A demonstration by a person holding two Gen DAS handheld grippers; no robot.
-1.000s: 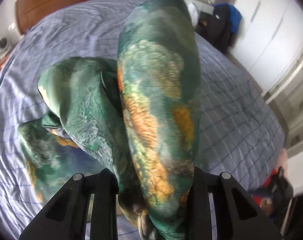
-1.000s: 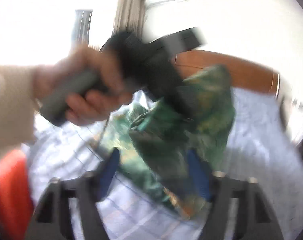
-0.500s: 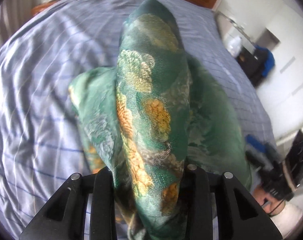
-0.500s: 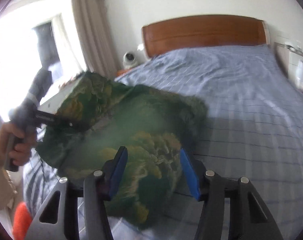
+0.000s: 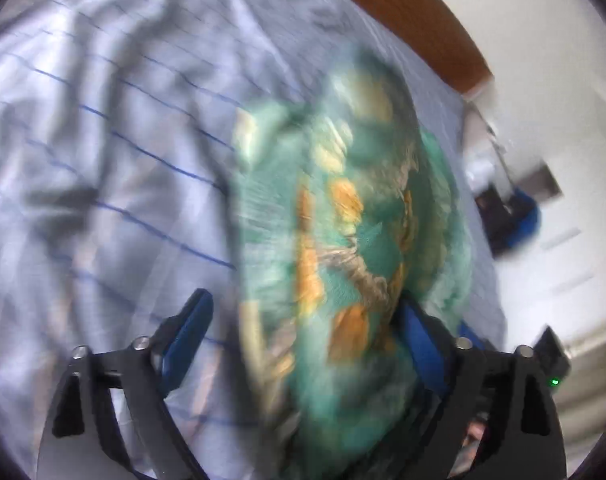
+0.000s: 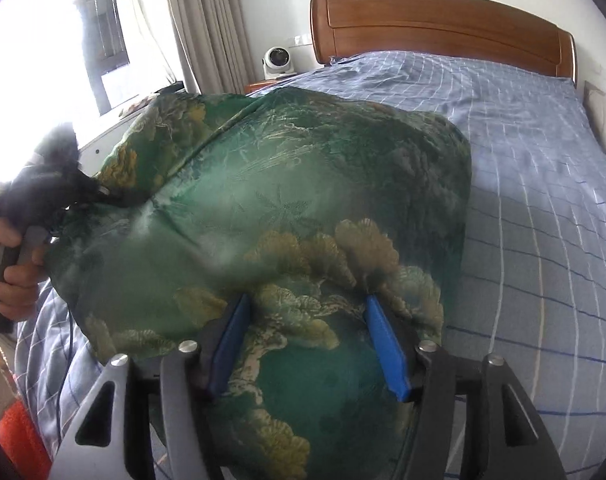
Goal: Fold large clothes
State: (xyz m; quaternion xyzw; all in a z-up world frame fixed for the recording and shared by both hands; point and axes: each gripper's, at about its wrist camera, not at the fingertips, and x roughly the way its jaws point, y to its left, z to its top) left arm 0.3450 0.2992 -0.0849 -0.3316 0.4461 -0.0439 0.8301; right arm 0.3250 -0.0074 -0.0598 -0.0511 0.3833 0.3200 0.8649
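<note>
Two grippers hold a green patterned garment (image 6: 287, 208) above the blue checked bed (image 6: 543, 184): the left gripper (image 5: 303, 332), jaws just sprung wide, has cloth loose between them, while the right gripper (image 6: 309, 344), jaws reopening, still brackets a fold.

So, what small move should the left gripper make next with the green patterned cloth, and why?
Probably draw the left gripper straight back, off the green cloth. Its jaws have just been opening and stand wide, with one blue pad clear of the fabric between them, so it seems to have let go. The cloth appears to rest on the bed.
</note>
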